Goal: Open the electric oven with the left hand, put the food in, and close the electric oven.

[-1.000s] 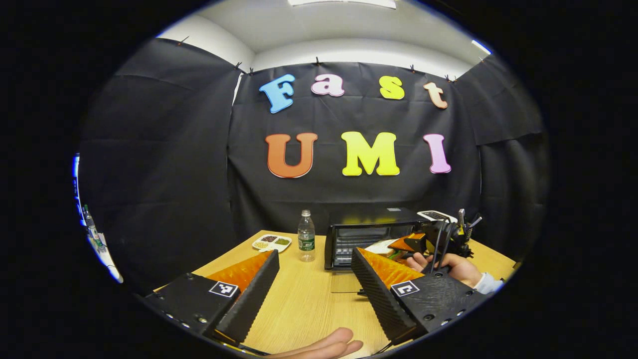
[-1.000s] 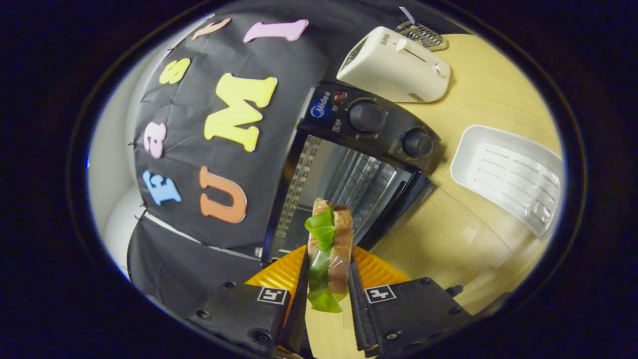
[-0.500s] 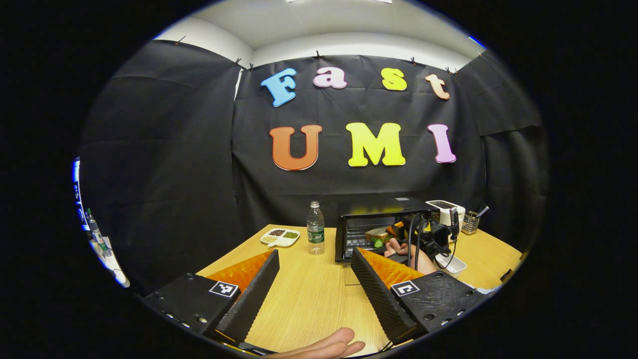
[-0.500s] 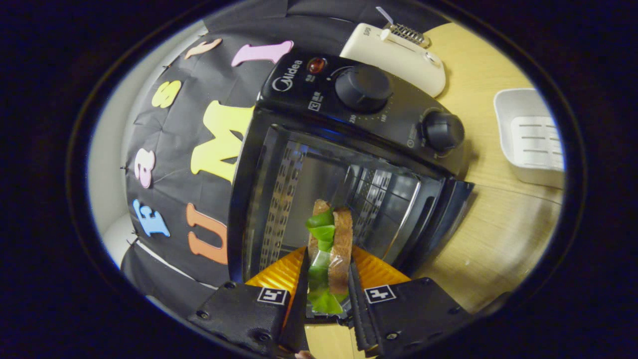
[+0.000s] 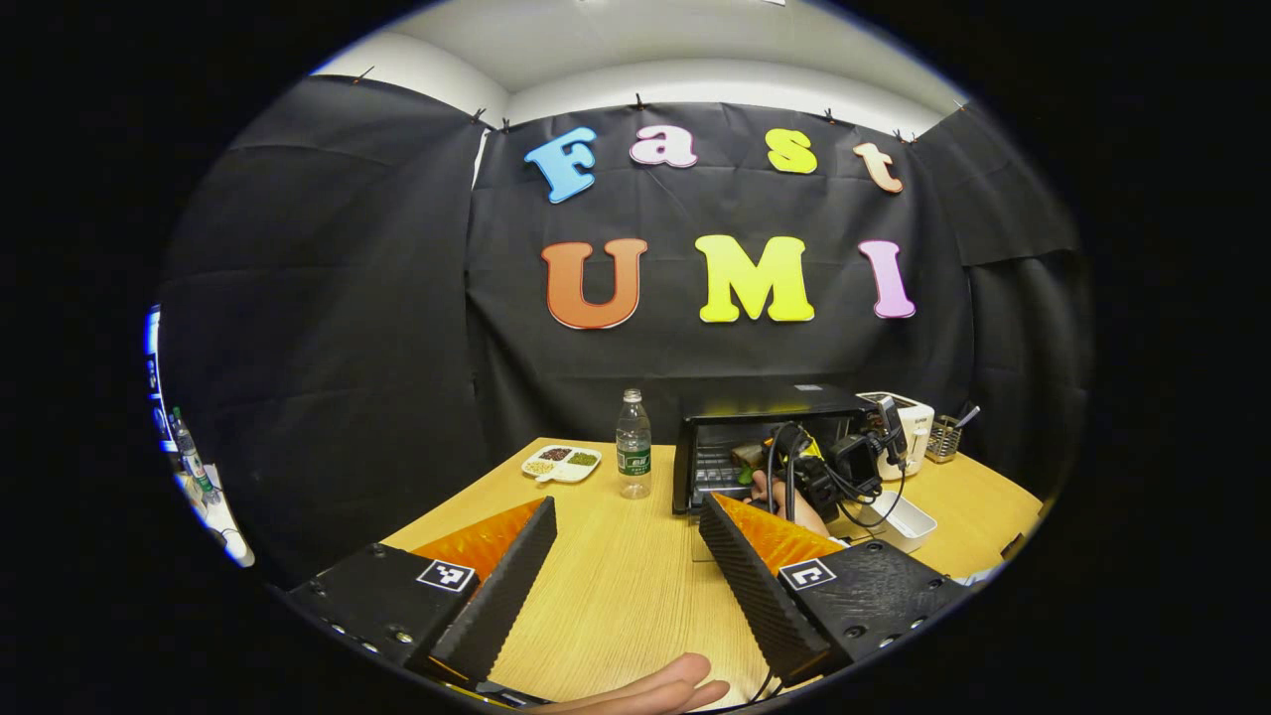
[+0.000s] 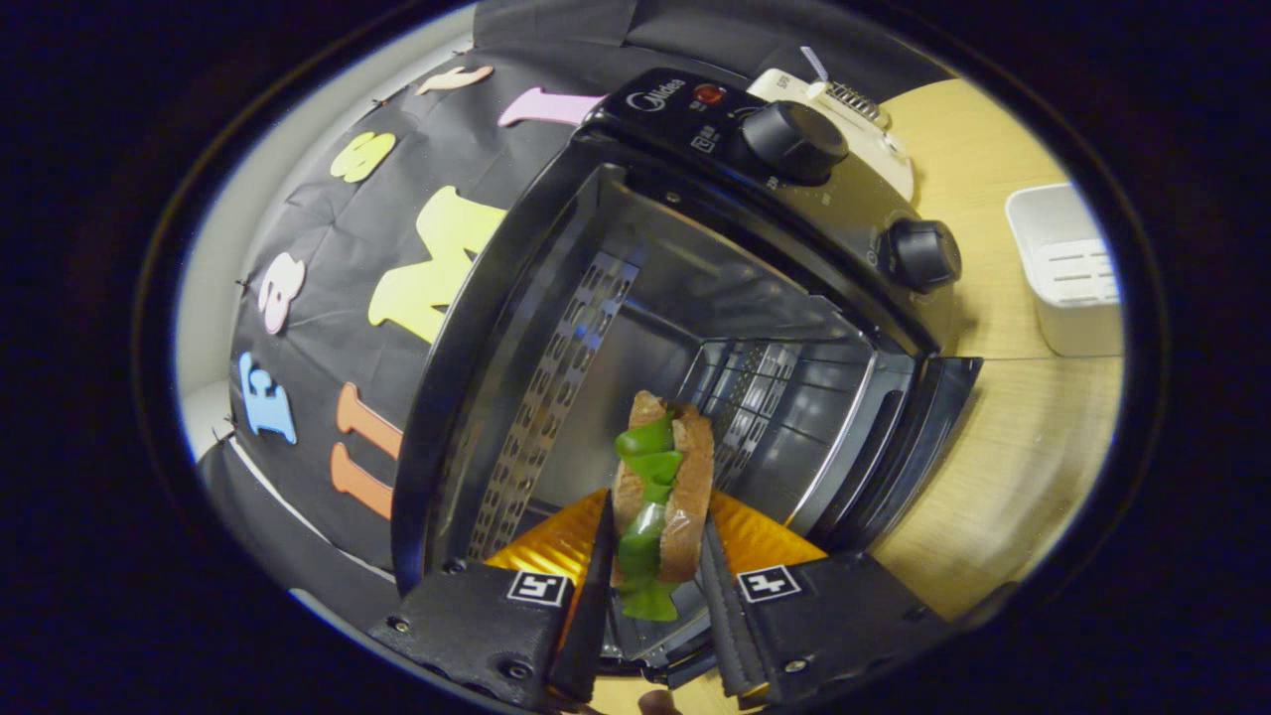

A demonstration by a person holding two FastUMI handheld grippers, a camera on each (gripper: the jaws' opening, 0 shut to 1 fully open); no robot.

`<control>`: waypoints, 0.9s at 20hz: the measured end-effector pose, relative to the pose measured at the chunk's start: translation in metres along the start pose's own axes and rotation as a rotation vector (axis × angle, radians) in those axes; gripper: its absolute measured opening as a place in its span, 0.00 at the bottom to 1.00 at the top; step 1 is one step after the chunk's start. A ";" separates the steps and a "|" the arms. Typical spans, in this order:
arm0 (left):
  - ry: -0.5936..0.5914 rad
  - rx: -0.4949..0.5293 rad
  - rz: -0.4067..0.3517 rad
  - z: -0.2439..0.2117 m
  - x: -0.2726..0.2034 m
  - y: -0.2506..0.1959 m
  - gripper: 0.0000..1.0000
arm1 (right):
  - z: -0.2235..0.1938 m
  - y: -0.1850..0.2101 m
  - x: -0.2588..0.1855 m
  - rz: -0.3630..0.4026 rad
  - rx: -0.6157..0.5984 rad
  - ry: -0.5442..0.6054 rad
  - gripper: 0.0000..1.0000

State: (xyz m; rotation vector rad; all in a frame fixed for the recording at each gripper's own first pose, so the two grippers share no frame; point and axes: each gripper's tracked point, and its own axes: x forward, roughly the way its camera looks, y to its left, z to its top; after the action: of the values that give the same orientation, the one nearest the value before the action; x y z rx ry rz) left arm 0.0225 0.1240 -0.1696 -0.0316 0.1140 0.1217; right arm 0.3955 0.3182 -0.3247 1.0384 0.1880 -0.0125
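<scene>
Sandwich point(image 6: 663, 497) stands on edge between the two fingers of the right tool point(image 6: 650, 596), both pressing its bread faces, green lettuce showing along the near side. It sits at the mouth of the electric oven point(image 6: 794, 199), whose door point(image 6: 923, 437) is dropped open; the wire rack point(image 6: 765, 417) lies just beyond it. The view is rolled, so this tool is turned well over on its side, pointing straight into the cavity.

By my reading the opening is done, the loading is in hand, and the release, withdrawal and door closing are left.

In the left gripper view the left tool point(image 5: 626, 576) hangs over the worktop point(image 5: 616, 596) with its fingers spread wide and nothing between them, well back from the oven and aimed level toward it. A hand point(image 5: 645, 690) shows at the bottom edge. Farther off, the hand holding the right tool point(image 5: 784, 492) reaches into the oven front. A water bottle point(image 5: 634, 457) and a divided dish point(image 5: 561, 463) stand left of the oven; a white toaster point(image 5: 909, 422) and a white tray point(image 5: 899, 518) sit to its right.
</scene>
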 end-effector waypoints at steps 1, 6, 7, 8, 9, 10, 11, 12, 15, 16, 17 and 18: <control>0.000 -0.002 0.006 0.000 -0.001 0.002 0.96 | -0.005 0.002 0.001 -0.007 -0.037 0.013 0.49; -0.002 -0.019 0.056 -0.001 -0.002 0.012 0.95 | -0.002 0.012 -0.005 -0.038 -0.384 -0.017 0.92; 0.001 -0.025 0.053 -0.001 -0.004 0.011 0.95 | -0.003 0.015 -0.004 -0.030 -0.454 -0.013 0.94; 0.001 -0.028 0.052 -0.003 -0.003 0.011 0.95 | -0.006 0.016 -0.001 -0.021 -0.523 -0.001 0.97; 0.000 -0.031 0.052 -0.004 -0.002 0.012 0.95 | -0.009 0.020 -0.001 -0.010 -0.597 0.006 0.98; 0.002 -0.036 0.050 -0.005 -0.002 0.011 0.95 | -0.011 0.020 0.001 -0.001 -0.662 0.011 0.99; 0.008 -0.041 0.047 -0.006 -0.002 0.009 0.95 | -0.015 0.024 -0.001 0.011 -0.714 0.024 1.00; 0.013 -0.044 0.042 -0.006 -0.003 0.006 0.95 | -0.017 0.023 -0.002 0.008 -0.762 0.049 1.00; 0.014 -0.035 0.042 -0.006 -0.008 0.004 0.96 | -0.025 0.005 -0.004 -0.061 -0.889 0.159 1.00; 0.012 -0.031 0.043 -0.006 -0.010 0.004 0.95 | -0.028 0.003 -0.005 -0.071 -0.912 0.191 1.00; 0.011 -0.029 0.043 -0.005 -0.012 0.004 0.95 | -0.031 -0.002 -0.005 -0.089 -0.936 0.225 1.00; 0.007 -0.027 0.044 -0.004 -0.014 0.003 0.95 | -0.032 -0.006 -0.009 -0.104 -0.951 0.257 1.00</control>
State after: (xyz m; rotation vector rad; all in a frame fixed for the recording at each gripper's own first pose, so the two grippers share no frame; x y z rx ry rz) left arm 0.0083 0.1250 -0.1722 -0.0563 0.1200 0.1668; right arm 0.3811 0.3416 -0.3442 0.0767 0.4295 0.1083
